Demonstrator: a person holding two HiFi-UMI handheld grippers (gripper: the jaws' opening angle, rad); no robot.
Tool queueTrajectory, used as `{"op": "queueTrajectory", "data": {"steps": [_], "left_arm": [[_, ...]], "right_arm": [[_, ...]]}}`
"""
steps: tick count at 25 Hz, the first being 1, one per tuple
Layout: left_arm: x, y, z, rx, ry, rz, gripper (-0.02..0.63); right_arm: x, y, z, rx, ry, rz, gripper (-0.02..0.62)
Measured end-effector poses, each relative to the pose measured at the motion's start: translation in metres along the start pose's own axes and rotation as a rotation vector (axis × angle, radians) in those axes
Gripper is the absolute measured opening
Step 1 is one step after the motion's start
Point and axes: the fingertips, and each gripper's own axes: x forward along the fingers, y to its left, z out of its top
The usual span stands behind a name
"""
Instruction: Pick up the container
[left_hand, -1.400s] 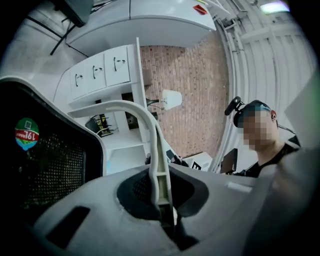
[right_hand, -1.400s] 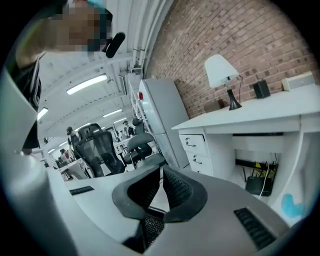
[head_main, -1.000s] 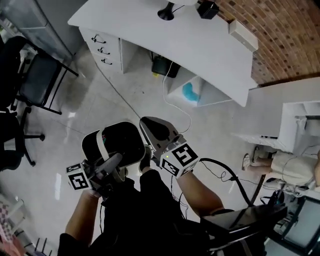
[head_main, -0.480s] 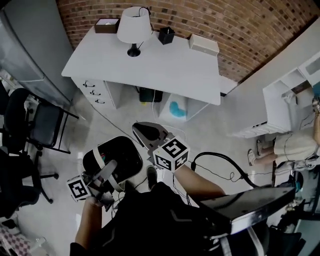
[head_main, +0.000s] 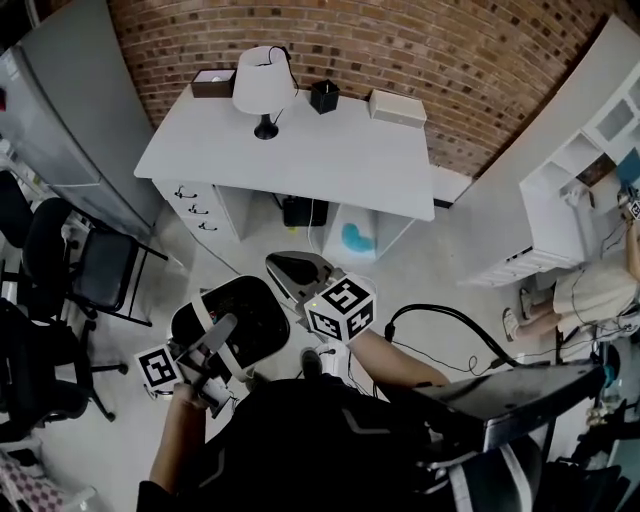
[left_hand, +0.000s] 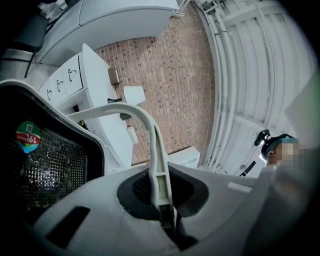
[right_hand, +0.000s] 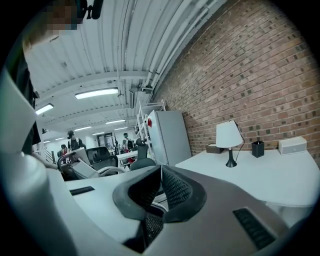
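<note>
The container is a black mesh basket with a white bail handle. It hangs above the floor in front of the person. My left gripper is shut on that handle. In the left gripper view the handle arches out from between the pads, and the basket's mesh wall with a red-green sticker fills the left. My right gripper is just right of the basket and apart from it. Its jaws have just been closing. In the right gripper view, my right gripper has its pads together with nothing between them.
A white desk stands ahead against a brick wall, bearing a lamp, a black cup and a white box. Black office chairs stand left. A black cable loops on the floor to the right. A person sits far right.
Both grippers have risen, the left one with the black basket hanging from it. The head view has tipped up and now takes in the whole desk and the brick wall.
</note>
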Motion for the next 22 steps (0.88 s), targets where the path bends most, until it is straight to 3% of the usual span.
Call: {"op": "queueTrajectory", "data": {"steps": [8, 22], "left_arm": [[-0.001, -0.009, 0.004, 0.01, -0.008, -0.001, 0.011], [-0.012, -0.016, 0.018, 0.051, -0.014, 0.004, 0.011]], "right_arm": [[-0.013, -0.01, 0.014, 0.026, -0.033, -0.057, 0.008], [-0.003, 0.008, 0.034, -0.049, -0.052, -0.056, 0.008]]}}
